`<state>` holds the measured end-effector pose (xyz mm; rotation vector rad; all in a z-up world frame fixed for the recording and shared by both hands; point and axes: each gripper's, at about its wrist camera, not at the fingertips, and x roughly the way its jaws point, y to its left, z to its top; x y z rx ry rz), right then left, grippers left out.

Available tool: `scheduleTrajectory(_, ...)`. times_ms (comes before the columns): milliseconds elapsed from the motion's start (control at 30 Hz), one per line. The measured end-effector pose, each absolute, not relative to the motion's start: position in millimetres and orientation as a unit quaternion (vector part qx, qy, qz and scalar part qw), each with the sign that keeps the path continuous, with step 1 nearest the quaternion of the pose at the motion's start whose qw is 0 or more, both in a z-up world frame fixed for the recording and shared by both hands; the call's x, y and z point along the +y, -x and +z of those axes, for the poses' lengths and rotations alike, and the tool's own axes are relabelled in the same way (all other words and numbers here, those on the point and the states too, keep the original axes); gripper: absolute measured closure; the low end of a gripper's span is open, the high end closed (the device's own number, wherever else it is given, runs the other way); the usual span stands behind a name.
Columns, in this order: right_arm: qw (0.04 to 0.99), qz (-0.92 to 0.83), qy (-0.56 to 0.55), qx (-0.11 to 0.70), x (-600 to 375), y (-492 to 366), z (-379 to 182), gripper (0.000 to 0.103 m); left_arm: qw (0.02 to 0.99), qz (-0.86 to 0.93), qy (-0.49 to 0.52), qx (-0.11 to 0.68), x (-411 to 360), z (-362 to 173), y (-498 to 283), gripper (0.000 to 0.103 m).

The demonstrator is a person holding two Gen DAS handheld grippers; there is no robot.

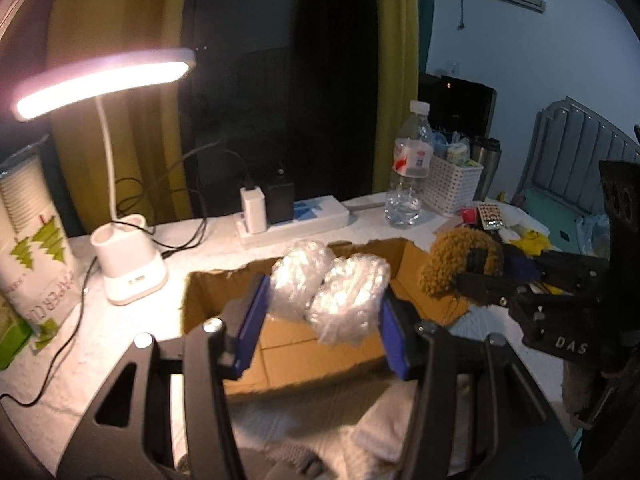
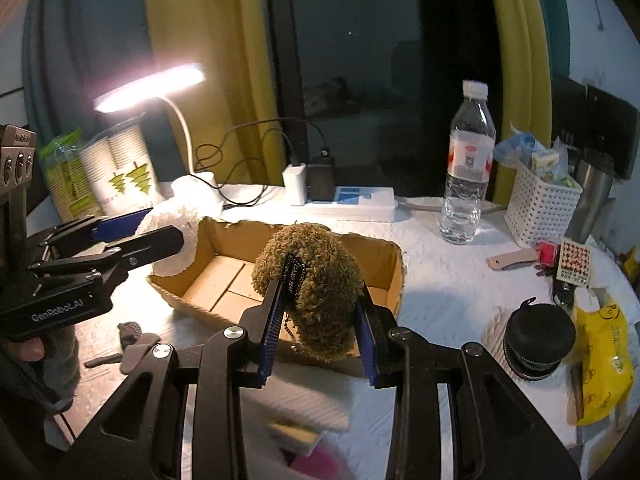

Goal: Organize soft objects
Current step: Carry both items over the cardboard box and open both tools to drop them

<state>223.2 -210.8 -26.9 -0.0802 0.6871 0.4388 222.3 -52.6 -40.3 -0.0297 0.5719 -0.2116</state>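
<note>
My left gripper [image 1: 324, 304] is shut on a crumpled wad of clear bubble wrap [image 1: 332, 292] and holds it above the open cardboard box [image 1: 288, 344]. My right gripper [image 2: 320, 316] is shut on a fuzzy olive-brown plush piece [image 2: 316, 284] with a dark tag, held over the near wall of the same box [image 2: 224, 280]. In the left wrist view the plush [image 1: 452, 264] and right gripper [image 1: 472, 276] are at the box's right end. In the right wrist view the left gripper [image 2: 156, 224] with the bubble wrap [image 2: 168, 220] is at the box's left end.
A lit desk lamp [image 1: 128, 264], power strip with chargers [image 1: 292, 216], water bottle [image 1: 408, 168] and white basket [image 1: 452, 188] stand behind the box. A paper-cup pack [image 1: 32, 248] is at left. A black round case [image 2: 536, 340] and yellow bag [image 2: 604, 364] lie right.
</note>
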Motion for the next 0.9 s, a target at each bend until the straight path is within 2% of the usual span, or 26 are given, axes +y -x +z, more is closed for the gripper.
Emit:
scheduleTrajectory(333, 0.910, 0.207, 0.024, 0.358, -216, -248, -47, 0.066, 0.942, -0.116, 0.026, 0.315, -66, -67, -257, 0.048)
scheduleTrajectory(433, 0.908, 0.210, 0.017, 0.361, -214, -251, -49, 0.058, 0.943, -0.115, 0.023, 0.312, -66, -66, -256, 0.040)
scheduleTrajectory(500, 0.907, 0.211, 0.013, 0.363, -214, -251, -48, 0.052, 0.945, -0.113, 0.022, 0.307, -65, -64, -252, 0.027)
scheduleTrajectory(600, 0.910, 0.208, 0.008, 0.360, -215, -246, -42, 0.045, 0.950, -0.107, 0.023, 0.293, -60, -58, -242, 0.015)
scheduleTrajectory(900, 0.919, 0.191, 0.014, 0.345, -217, -212, -27, 0.044, 0.958, -0.100, 0.037, 0.268, -44, -41, -200, 0.012)
